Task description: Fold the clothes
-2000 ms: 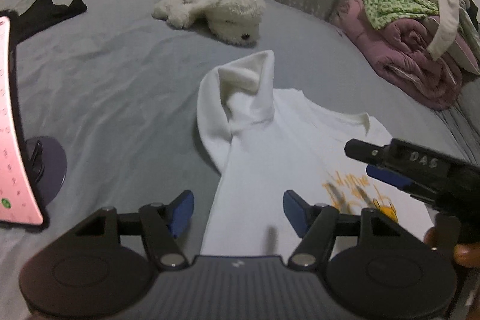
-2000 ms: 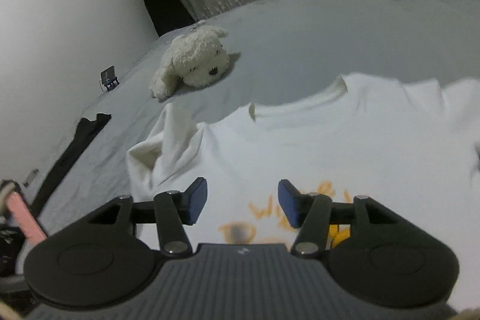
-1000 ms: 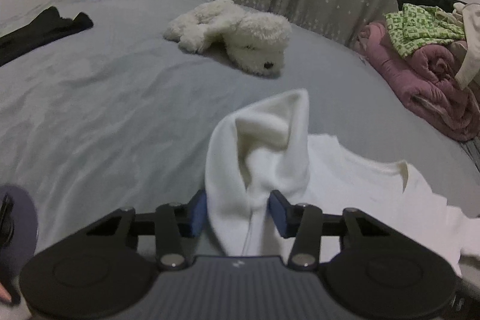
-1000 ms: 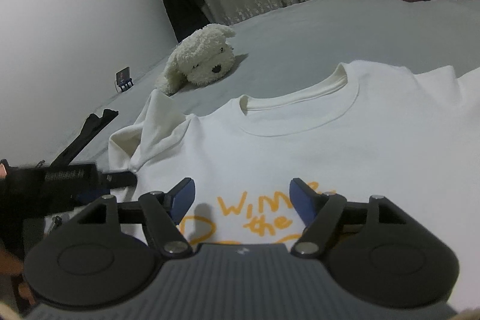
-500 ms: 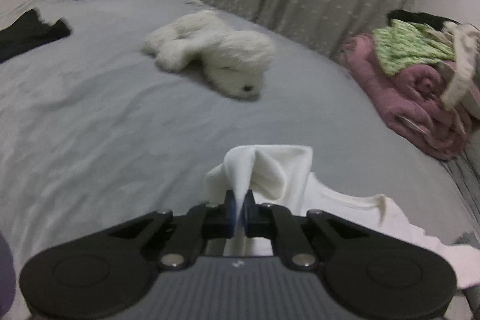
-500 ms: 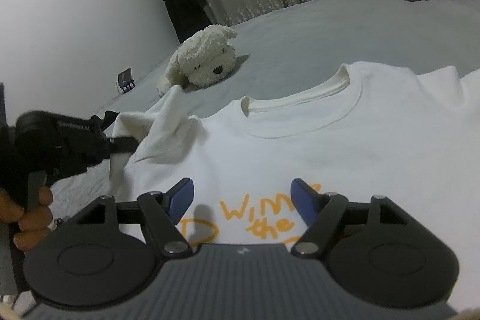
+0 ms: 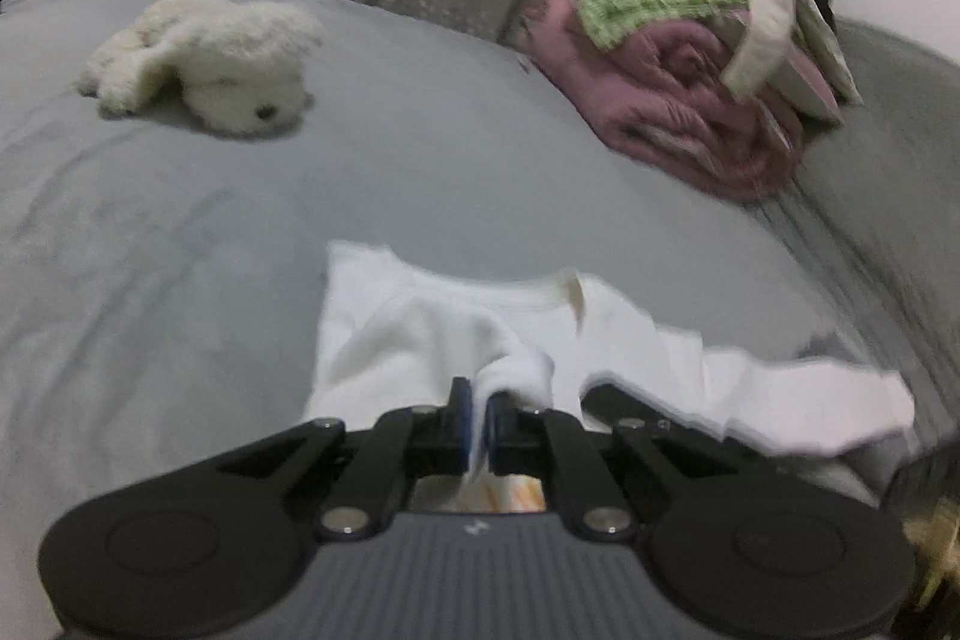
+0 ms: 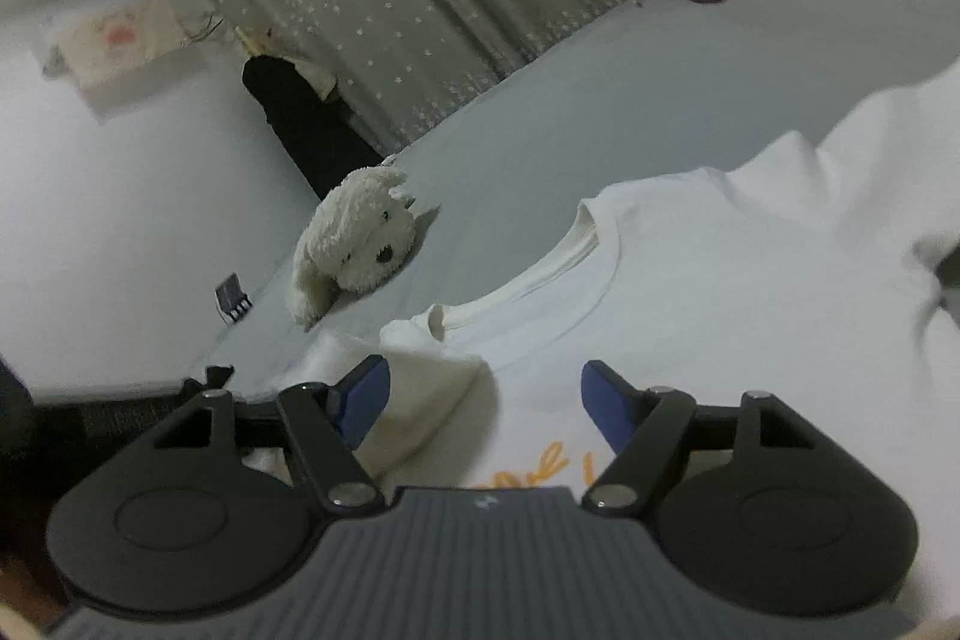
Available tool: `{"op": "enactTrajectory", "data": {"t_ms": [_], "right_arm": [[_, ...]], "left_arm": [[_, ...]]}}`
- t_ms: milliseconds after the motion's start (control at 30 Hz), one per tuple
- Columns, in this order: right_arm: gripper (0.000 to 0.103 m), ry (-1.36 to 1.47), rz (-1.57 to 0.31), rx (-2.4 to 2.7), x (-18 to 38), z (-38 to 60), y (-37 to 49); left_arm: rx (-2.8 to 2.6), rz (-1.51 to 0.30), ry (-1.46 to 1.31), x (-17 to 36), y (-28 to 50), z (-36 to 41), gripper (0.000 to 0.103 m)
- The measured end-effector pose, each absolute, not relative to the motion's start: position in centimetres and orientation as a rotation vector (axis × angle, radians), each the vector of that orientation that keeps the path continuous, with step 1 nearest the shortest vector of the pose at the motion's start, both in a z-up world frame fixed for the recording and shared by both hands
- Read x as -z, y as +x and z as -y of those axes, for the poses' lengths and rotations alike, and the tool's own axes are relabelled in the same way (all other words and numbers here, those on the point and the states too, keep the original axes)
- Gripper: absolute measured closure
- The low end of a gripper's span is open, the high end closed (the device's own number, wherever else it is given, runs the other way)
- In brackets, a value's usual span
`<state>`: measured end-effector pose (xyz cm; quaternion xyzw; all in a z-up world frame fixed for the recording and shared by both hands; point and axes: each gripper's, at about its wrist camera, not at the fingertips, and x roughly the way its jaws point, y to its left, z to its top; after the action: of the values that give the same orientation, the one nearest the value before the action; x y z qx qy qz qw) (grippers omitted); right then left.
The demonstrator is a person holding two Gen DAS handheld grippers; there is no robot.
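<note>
Item: white shirt (image 8: 720, 280), flat on the bed (image 7: 180, 232), print up.
Left gripper (image 7: 478, 421): clamped on the sleeve (image 7: 516, 370).
Right gripper (image 8: 483, 400): wide, empty, above the chest.
Handling: carry sleeve across the chest, keep it taut, lay flat before letting go.

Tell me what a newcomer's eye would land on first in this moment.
The white T-shirt spread on the grey bed, with the left tongs shut on a pinch of its sleeve. Behind it lies a white plush dog, and a pink blanket pile sits at the bed's far right.
</note>
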<state>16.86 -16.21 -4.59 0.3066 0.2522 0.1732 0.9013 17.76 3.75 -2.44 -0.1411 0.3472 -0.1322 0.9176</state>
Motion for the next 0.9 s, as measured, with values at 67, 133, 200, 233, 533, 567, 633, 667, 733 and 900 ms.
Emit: {"op": "enactTrajectory", "data": {"t_ms": [67,133,200,233,533,567,633,667,733,900], "right_arm": [[0.030,0.683,-0.532,-0.381,4.7,16.7,17.0],[0.031,0.710,-0.536,-0.424,4.7,16.6,17.2],[0.038,0.708,-0.551,-0.474,4.7,16.2,17.4],[0.043,0.693,-0.569,-0.498,4.9,15.7,17.5],[0.089,0.584,-0.645,-0.491,5.7,14.2,18.0],[0.090,0.591,-0.646,-0.487,5.7,14.3,18.0],[0.091,0.592,-0.641,-0.474,5.6,14.4,18.0],[0.091,0.593,-0.639,-0.468,5.5,14.4,17.9],[0.092,0.597,-0.633,-0.454,5.6,14.6,17.9],[0.093,0.593,-0.616,-0.423,5.6,14.8,17.7]], "left_arm": [[0.291,-0.741,-0.251,3.5,17.3,-2.8,0.098],[0.298,-0.764,-0.206,4.5,17.0,-2.0,0.098],[0.305,-0.763,-0.157,4.9,16.6,-1.5,0.098],[0.308,-0.758,-0.131,4.9,16.4,-1.3,0.098],[0.311,-0.773,-0.104,2.8,14.7,-2.8,0.072],[0.295,-0.762,-0.114,2.5,14.3,-3.2,0.061],[0.259,-0.731,-0.121,1.8,13.6,-3.9,0.053],[0.238,-0.710,-0.123,1.5,13.2,-4.3,0.052],[0.163,-0.670,-0.129,1.2,12.8,-5.5,0.052],[0.041,-0.735,-0.348,3.0,13.7,-10.0,0.053]]}}
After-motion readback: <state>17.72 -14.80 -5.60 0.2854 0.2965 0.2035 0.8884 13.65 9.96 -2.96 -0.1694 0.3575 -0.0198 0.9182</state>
